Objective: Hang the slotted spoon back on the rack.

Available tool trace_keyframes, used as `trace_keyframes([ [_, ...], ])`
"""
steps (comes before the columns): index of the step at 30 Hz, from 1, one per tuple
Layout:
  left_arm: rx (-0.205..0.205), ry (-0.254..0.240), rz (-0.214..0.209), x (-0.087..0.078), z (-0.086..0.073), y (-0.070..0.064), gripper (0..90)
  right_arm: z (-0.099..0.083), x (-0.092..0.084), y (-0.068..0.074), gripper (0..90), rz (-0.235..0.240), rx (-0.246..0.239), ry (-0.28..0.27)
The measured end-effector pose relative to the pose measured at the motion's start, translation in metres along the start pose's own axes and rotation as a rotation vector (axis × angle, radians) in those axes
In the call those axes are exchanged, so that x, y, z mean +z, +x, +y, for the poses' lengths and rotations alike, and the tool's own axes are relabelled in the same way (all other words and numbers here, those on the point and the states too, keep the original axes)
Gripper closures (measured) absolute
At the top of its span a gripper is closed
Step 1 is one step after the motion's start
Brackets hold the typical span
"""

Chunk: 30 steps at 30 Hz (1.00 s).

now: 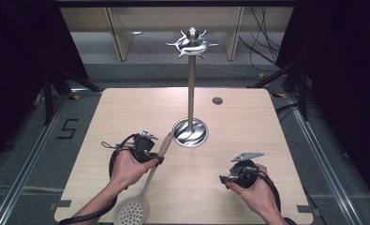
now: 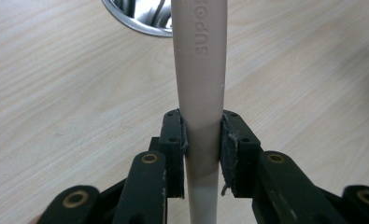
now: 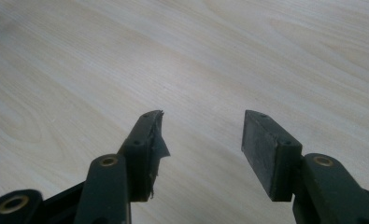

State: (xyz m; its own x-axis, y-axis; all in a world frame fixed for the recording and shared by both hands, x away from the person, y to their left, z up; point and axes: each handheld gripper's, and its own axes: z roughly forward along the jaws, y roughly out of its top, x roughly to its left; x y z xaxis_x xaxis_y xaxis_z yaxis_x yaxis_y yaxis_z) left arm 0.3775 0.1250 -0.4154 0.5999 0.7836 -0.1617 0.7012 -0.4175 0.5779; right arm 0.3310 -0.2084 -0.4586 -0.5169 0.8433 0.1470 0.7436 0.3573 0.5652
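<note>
The left tool (image 2: 202,154) clamps the slotted spoon (image 1: 150,180) mid-handle for hanging on the rack (image 1: 191,44), while the right tool (image 3: 203,140) waits open.

- Light falls from overhead onto the table (image 1: 248,140), leaving the pale wood bright and even, while the sides of the room sink into near black
- The metal stand (image 1: 190,93) throws hard glare off its round base and its top
- Shadows under the hands are soft and short
- The high view is a bit soft and grainy, with straight floor rails splaying out toward the corners
- In the left gripper view the spoon handle (image 2: 200,93) is sharp, its stamped letters readable
- The right gripper view blurs slightly toward the far wood
</note>
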Motion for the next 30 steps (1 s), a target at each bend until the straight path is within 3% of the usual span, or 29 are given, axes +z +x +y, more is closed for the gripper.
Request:
trace_keyframes([
  [10, 0.014, -0.117, 0.002, -0.025, -0.012, -0.002, 71.9, 0.000, 0.001, 0.000, 48.0, -0.001, -0.001, 0.001],
  [12, 0.037, -0.150, -0.010, -0.032, -0.015, -0.001, 71.8, 0.000, 0.000, 0.000, 47.9, 0.001, -0.001, 0.001],
  [18, 0.054, -0.221, -0.018, -0.041, -0.023, -0.002, 71.9, -0.001, 0.001, 0.000, 47.9, 0.001, 0.008, 0.001],
  [24, 0.044, -0.327, -0.024, -0.050, -0.031, -0.003, 71.9, -0.001, 0.001, 0.001, 47.8, 0.002, 0.008, 0.004],
  [28, 0.034, -0.378, -0.013, -0.054, -0.033, -0.002, 71.9, -0.001, 0.001, 0.001, 47.8, 0.001, 0.007, 0.003],
  [30, 0.048, -0.374, -0.014, -0.057, -0.033, 0.000, 71.9, -0.001, 0.001, 0.001, 47.8, 0.002, 0.008, 0.004],
])
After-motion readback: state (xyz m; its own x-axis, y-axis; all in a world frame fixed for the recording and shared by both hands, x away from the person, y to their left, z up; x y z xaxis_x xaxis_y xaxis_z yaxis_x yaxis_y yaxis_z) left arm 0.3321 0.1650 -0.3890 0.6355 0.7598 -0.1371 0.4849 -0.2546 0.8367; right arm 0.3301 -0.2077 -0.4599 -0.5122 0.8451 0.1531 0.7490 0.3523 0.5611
